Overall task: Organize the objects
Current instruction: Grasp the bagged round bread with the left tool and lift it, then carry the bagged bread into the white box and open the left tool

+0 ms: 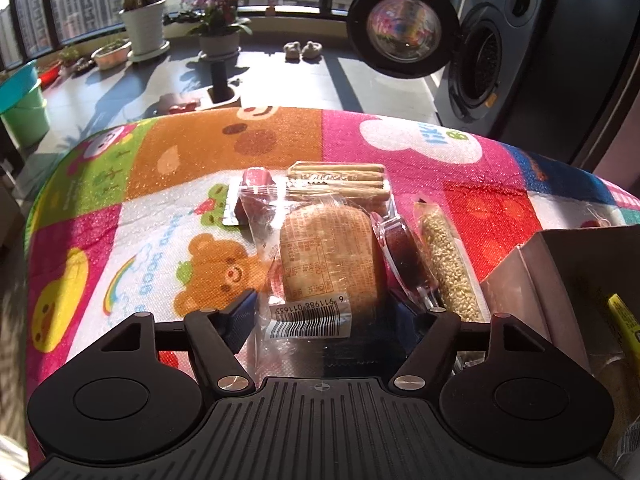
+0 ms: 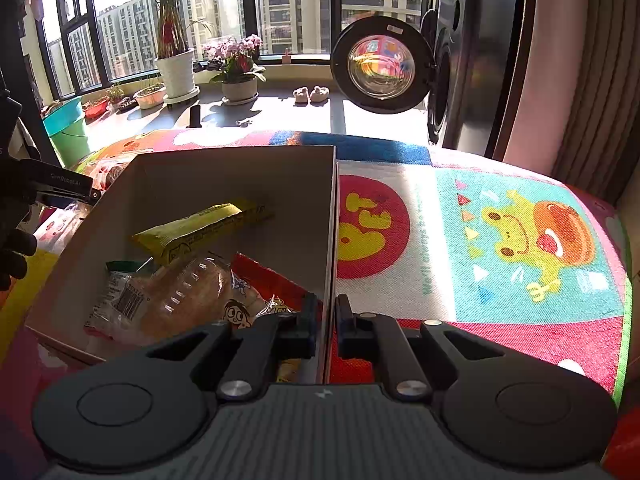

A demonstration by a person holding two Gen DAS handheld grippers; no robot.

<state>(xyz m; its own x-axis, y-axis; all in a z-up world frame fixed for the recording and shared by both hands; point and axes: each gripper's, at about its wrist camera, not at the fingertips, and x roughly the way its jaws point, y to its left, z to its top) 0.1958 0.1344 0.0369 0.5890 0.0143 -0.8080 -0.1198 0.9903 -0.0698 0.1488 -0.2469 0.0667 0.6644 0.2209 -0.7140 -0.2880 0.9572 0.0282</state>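
My left gripper is open, its fingers on either side of a wrapped bread bun lying on the colourful mat. Around the bun lie a red sausage pack, a pack of biscuit sticks, a dark jelly cup and a tube of grains. My right gripper is shut on the right wall of a cardboard box. The box holds a yellow bar, a wrapped bun and a red snack bag. The box's corner shows in the left wrist view.
The cartoon mat covers the table. Beyond it are an open washing machine, potted plants and a green bucket on the floor.
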